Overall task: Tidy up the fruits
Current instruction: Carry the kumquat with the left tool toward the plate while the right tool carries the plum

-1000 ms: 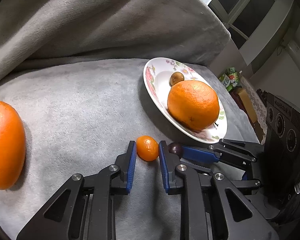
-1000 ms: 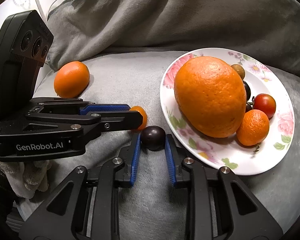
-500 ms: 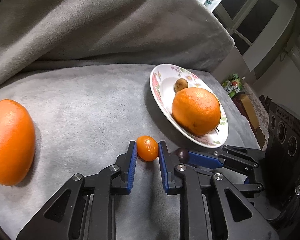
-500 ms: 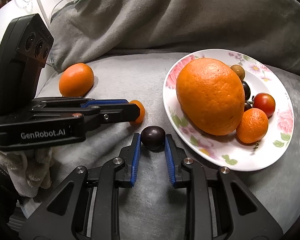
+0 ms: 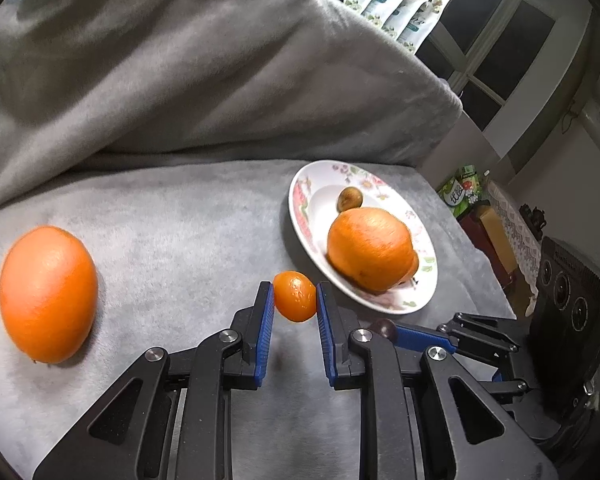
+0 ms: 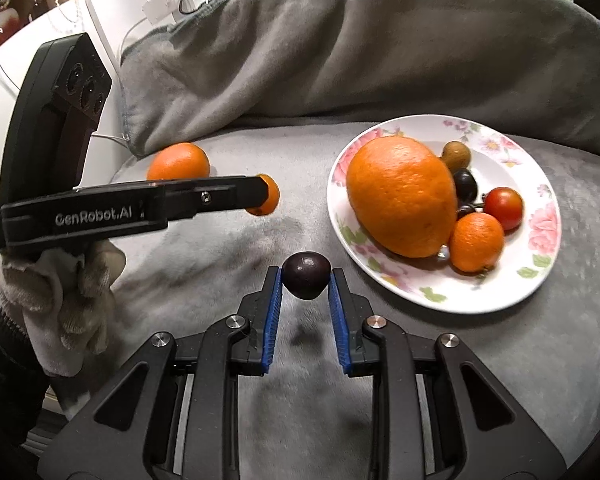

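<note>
while the left gripper (image 5: 295, 300) clamps a small orange fruit (image 5: 295, 296) above the grey blanket (image 5: 172, 220), the right gripper (image 6: 306, 286) clamps a dark plum (image 6: 306, 274) near the floral plate (image 6: 540, 264).

blanket (image 5: 172, 240): soft matt grey plush, I see
plate (image 6: 540, 280): glossy glazed, floral
orange (image 6: 400, 200): dimpled peel
pads (image 6: 271, 320): ribbed blue
glove (image 6: 60, 300): knitted cloth
</note>
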{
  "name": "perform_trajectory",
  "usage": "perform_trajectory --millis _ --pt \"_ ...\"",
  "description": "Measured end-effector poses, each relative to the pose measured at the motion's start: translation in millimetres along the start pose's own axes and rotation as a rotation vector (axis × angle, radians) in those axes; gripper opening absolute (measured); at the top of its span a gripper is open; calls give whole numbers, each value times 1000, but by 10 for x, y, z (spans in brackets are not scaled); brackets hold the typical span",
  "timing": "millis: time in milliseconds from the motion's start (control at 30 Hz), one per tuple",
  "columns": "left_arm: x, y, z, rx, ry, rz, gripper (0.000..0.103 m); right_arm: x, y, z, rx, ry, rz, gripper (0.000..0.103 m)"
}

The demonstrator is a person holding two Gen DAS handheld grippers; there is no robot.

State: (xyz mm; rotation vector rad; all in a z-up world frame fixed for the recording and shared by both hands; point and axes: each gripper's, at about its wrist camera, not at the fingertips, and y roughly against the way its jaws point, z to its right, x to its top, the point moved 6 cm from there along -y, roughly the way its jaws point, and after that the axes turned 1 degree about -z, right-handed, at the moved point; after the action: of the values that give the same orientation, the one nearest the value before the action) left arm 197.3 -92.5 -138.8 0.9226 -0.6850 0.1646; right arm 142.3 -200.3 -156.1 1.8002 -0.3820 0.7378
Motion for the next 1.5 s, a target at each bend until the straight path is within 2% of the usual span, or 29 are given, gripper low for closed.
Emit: perform_trajectory --millis 533,1067,1500 --pt "207 81 325 4 -29 59 20 -58 555 345 -8 -34 71 25" --pt "402 -33 579 9 -61 74 20 39 755 720 -29 -62 115 25" --pt "557 -190 669 11 -75 68 20 250 772 1057 -56 -76 143 25"
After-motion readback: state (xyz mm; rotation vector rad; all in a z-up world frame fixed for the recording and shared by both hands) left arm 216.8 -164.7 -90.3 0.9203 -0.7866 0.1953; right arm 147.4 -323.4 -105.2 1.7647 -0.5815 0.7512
